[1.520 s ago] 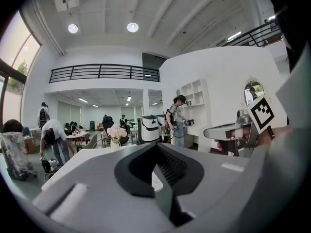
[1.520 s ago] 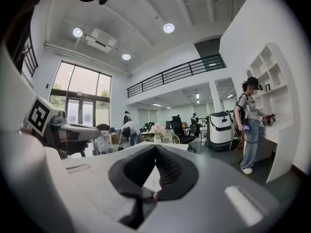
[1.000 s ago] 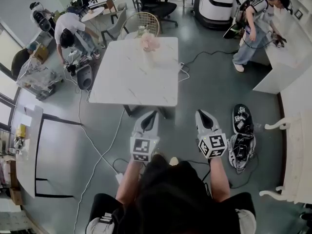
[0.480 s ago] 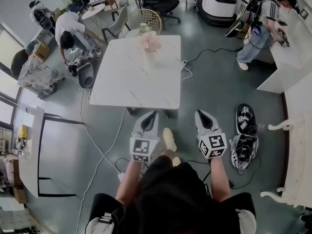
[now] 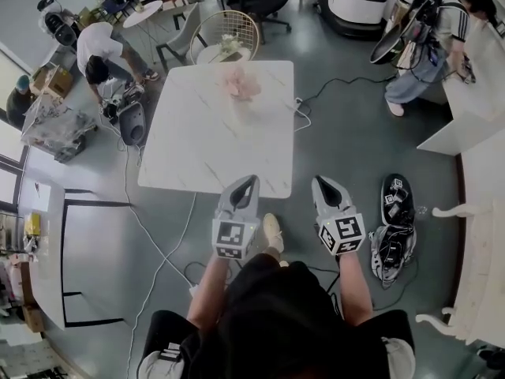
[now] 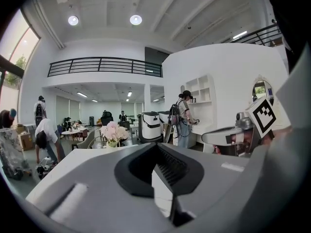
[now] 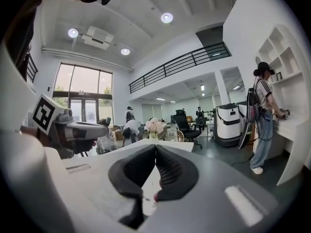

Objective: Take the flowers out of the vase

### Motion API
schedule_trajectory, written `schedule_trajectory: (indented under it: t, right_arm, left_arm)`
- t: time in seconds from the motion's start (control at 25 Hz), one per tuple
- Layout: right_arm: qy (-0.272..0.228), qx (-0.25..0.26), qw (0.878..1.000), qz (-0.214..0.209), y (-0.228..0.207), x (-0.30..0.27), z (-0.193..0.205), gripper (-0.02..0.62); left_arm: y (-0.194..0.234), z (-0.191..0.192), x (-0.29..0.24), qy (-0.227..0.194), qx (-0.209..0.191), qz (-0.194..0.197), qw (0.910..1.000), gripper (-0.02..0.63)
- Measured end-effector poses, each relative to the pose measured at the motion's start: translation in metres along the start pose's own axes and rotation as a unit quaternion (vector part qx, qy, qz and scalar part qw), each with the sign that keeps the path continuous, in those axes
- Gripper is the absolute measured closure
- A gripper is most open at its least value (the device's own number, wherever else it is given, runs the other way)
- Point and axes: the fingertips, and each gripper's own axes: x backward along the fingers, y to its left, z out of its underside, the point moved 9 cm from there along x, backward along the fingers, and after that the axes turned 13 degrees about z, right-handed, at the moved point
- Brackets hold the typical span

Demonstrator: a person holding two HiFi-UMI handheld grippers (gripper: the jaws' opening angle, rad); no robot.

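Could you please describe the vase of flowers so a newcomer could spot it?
Start at the white marble-topped table on the grey floor. Near its far edge, by the round wire-backed chair, stands a pale vase of pink flowers, the only colour on that top.

Pale pink is seen on the flowers (image 5: 241,81), set far on a table (image 5: 197,148) of white marked with faint grey veins. The left gripper (image 5: 252,180) and right gripper (image 5: 316,180) are coloured light grey, with black ribbed pads (image 6: 171,167). Black-and-white square markers are borne on their cubes (image 5: 230,240). The floor (image 5: 339,133) is tinted grey-green.
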Motion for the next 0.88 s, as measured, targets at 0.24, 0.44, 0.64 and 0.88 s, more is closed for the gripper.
schedule_trajectory:
  t: [0.24, 0.44, 0.64, 0.88]
  right_arm:
    - [-0.003, 0.001, 1.000, -0.006, -0.005, -0.055, -0.021, 0.591]
    - [-0.005, 0.003, 1.000, -0.007, -0.004, -0.101, -0.030, 0.591]
    - [-0.006, 0.005, 1.000, -0.019, 0.004, -0.137, -0.033, 0.591]
    - [0.006, 0.009, 0.999, -0.042, 0.020, -0.173, -0.033, 0.591]
  left_arm:
    - [0.046, -0.014, -0.036, 0.002, 0.002, 0.002, 1.0000, 0.598]
    - [0.086, -0.013, -0.057, 0.003, 0.003, -0.003, 1.0000, 0.598]
    - [0.119, -0.008, -0.066, 0.006, 0.007, -0.018, 0.9998, 0.598]
    - [0.147, 0.001, -0.061, 0.008, 0.020, -0.044, 0.9988, 0.598]
